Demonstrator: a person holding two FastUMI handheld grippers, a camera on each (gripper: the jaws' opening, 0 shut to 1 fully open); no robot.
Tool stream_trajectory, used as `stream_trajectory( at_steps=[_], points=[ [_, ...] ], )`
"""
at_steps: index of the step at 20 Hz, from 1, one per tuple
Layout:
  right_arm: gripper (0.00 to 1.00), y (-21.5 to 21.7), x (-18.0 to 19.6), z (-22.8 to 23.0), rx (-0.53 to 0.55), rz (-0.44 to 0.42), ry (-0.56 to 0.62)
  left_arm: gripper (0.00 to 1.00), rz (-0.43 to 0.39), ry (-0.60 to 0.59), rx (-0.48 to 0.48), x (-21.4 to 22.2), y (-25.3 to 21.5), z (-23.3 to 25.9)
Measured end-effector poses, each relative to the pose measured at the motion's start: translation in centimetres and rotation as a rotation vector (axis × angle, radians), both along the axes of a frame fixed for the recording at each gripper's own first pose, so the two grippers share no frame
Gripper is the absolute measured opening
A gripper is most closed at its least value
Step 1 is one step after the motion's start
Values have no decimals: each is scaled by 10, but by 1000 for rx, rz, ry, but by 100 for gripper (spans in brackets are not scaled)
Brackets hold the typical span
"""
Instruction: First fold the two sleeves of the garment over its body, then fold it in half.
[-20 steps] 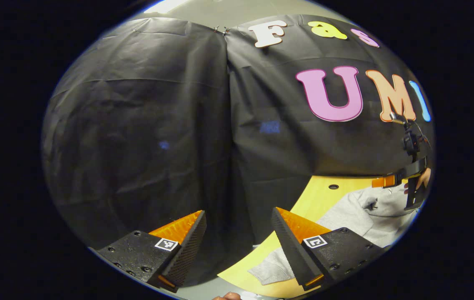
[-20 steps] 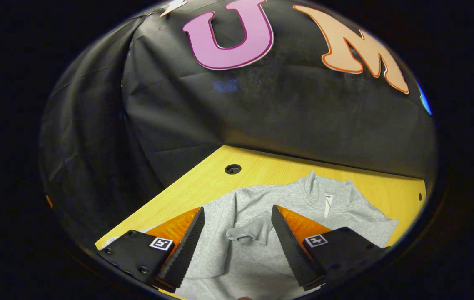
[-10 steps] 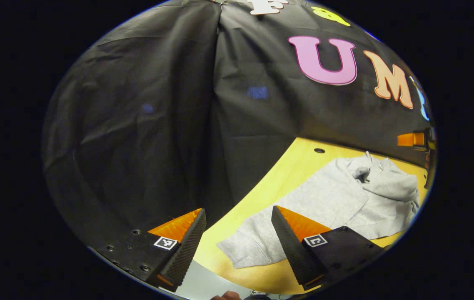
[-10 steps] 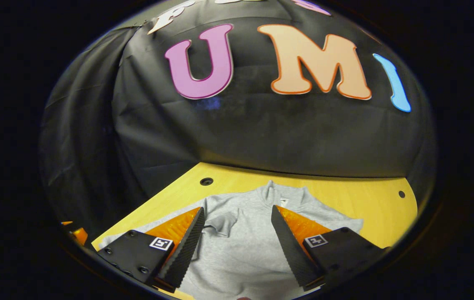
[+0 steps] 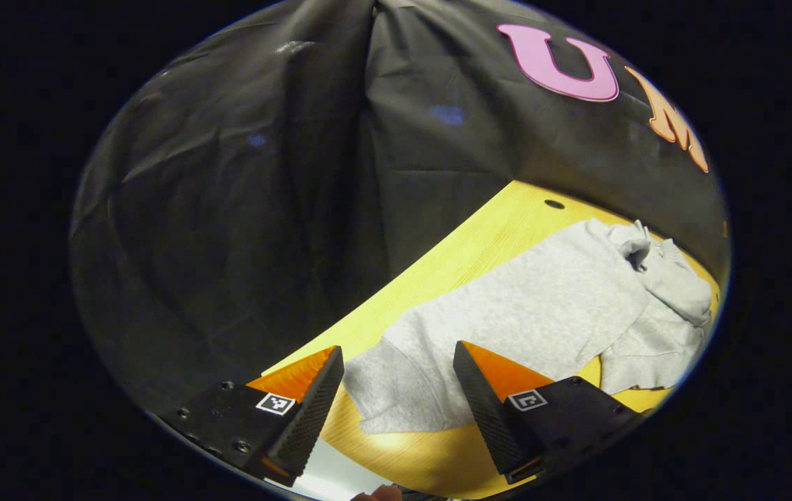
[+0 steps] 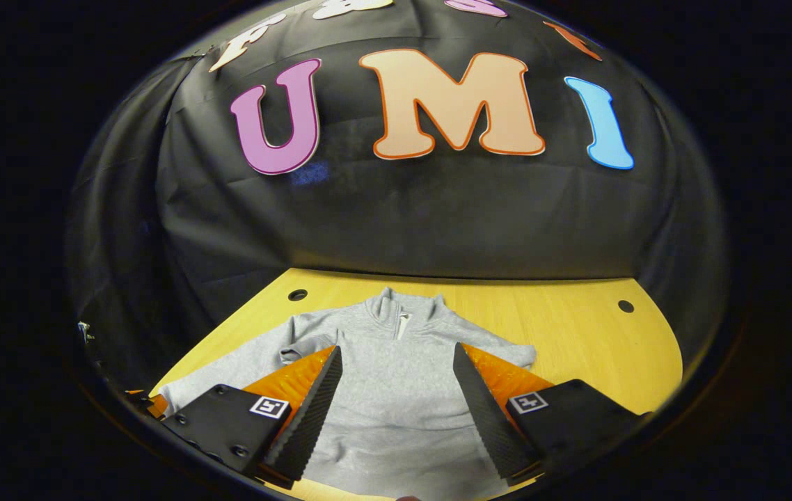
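Garment lies flat on the wooden table, collar toward the booth wall. Left gripper and right gripper hover above it, fingers spread wide, holding nothing.

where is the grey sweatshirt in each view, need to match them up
Left gripper view: the grey sweatshirt runs from between the tool fingers at bottom centre up to the right edge.
Right gripper view: it lies at bottom centre, collar towards the wall.
Shared landmark: the round hole in the wooden table, just beyond the sweatshirt's shoulder.
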State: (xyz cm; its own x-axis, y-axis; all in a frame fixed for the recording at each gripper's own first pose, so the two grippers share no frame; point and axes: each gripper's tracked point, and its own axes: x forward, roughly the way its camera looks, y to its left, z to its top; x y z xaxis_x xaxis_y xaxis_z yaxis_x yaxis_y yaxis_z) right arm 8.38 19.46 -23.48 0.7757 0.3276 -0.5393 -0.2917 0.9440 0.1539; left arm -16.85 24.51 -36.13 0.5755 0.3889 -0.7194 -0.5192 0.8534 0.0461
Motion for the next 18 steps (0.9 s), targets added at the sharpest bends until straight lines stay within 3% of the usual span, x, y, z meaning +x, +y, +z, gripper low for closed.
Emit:
stream_trajectory(
  at_steps=[7, 12, 13, 16, 18],
  points=[
    [99, -25, -10, 9, -53, 7, -34, 96, 21, 20, -43, -3, -6, -14],
    [99, -30, -18, 5, -55, 10, -20, 87, 9, -7, -53, -5, -2, -12],
    [98, -29, -21, 4, -56, 16, -18, 82, -4, -12, -58, -6, -1, -8],
    [96, -29, -23, 6, -64, 35, -28, 28, -37, -3, -61, -5, 0, -4],
    [96, -30, -26, 10, -60, 36, -34, 11, -54, 22, -54, 7, -14, -12]
  ],
)
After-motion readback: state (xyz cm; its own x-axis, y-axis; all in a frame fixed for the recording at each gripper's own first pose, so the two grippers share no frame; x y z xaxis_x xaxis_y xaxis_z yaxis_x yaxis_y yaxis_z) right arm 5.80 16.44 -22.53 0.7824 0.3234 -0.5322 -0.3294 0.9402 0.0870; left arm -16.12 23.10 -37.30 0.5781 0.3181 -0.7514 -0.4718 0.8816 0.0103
